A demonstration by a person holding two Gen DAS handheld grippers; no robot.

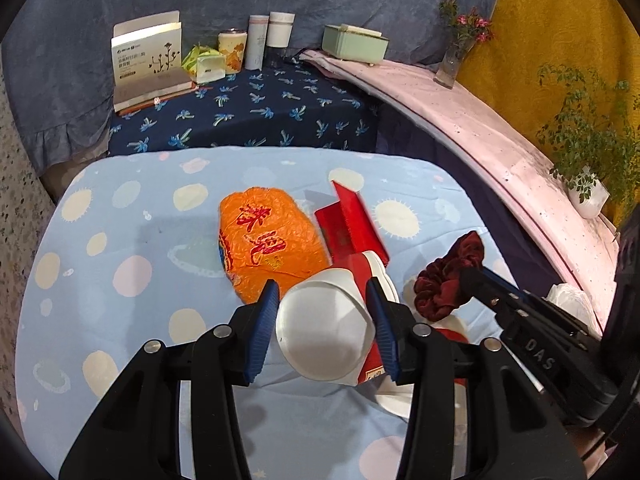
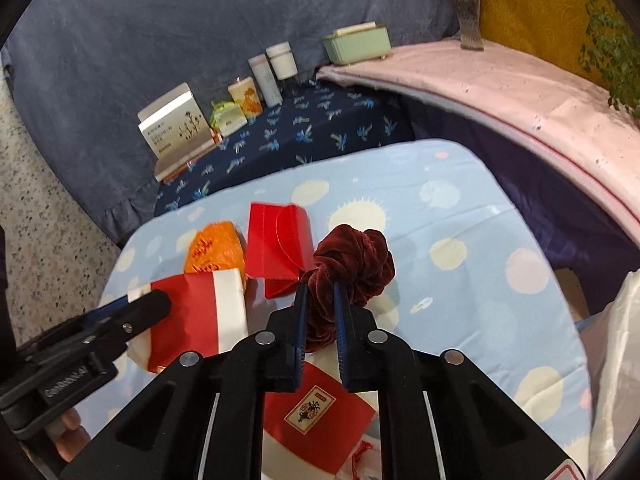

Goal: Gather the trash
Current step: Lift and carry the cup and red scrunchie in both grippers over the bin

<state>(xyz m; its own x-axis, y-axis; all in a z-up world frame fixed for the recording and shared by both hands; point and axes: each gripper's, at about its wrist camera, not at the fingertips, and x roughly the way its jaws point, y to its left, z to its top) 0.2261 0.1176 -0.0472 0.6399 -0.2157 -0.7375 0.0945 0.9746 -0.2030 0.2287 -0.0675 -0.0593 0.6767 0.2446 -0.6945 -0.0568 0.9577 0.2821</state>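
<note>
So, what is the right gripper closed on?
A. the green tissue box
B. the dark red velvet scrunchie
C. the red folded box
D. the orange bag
B: the right gripper pinches the dark red velvet scrunchie between its blue pads.

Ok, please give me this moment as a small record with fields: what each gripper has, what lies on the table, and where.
left gripper: shut on crushed red-and-white paper cup
right gripper: shut on dark red velvet scrunchie
surface: light blue dotted tablecloth
on the cloth: crumpled orange plastic bag, with open red cardboard box beside it
near edge, under right gripper: flat red envelope with label
back shelf: cartons, jars, green box, untouched
</note>
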